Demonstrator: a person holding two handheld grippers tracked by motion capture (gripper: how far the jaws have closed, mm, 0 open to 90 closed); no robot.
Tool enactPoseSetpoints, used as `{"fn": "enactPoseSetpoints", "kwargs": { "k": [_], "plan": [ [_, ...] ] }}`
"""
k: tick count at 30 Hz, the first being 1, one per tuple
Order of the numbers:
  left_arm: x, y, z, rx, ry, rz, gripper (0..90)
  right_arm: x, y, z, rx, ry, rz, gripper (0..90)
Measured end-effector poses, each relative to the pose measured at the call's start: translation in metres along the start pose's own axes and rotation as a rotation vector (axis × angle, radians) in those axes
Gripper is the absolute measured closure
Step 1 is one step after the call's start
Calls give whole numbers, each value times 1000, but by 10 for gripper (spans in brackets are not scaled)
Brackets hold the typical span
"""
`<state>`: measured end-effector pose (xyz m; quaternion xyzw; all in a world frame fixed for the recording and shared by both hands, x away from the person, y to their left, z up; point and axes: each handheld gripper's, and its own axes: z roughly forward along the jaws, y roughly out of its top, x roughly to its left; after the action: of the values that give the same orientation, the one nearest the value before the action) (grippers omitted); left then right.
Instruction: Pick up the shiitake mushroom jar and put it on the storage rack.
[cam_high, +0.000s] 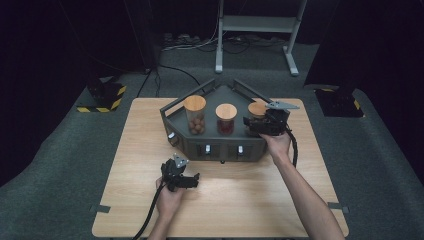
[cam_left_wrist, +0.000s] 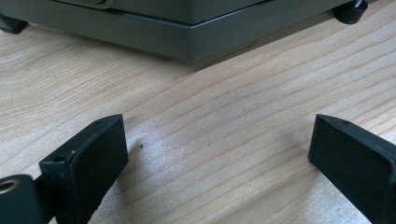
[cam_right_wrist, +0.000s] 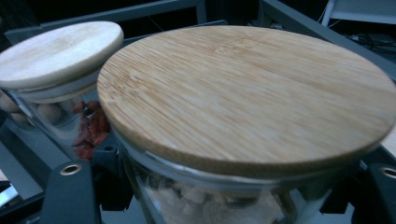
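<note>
A grey angular rack (cam_high: 220, 150) at the table's far side holds three glass jars with wooden lids. The left jar (cam_high: 195, 116) contains brown balls and the middle jar (cam_high: 226, 120) red pieces. My right gripper (cam_high: 255, 125) is shut on the right jar (cam_high: 257, 108), its jaws on either side of the glass below the lid. In the right gripper view that jar's lid (cam_right_wrist: 243, 93) looms close over pale chunks, with the middle jar (cam_right_wrist: 56, 51) behind. My left gripper (cam_high: 192, 181) rests low on the table before the rack, open, with only bare wood between its jaws (cam_left_wrist: 219, 140).
The rack's base (cam_left_wrist: 187, 37) stands just ahead of the left gripper. The wooden table (cam_high: 240, 200) sits on grey carpet. A white stand (cam_high: 257, 25) and cables lie behind it, and a black block with yellow stripes (cam_high: 105, 95) is on the floor at far left.
</note>
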<state>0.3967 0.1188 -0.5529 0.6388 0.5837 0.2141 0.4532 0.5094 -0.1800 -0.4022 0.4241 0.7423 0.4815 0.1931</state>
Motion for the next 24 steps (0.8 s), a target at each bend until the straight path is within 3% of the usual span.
{"fn": "enactPoseSetpoints", "kwargs": {
  "k": [11,19,24],
  "plan": [
    [0,0,0,-2,-1,-5,46,4,-2,8,-4,-5,3,253],
    [-1,0,0,-5,-1,-10,46,10,-3,10,7,-27,-53,252],
    [-1,0,0,-5,0,-10,46,11,-3,11,4,-30,-63,253]
  ]
}}
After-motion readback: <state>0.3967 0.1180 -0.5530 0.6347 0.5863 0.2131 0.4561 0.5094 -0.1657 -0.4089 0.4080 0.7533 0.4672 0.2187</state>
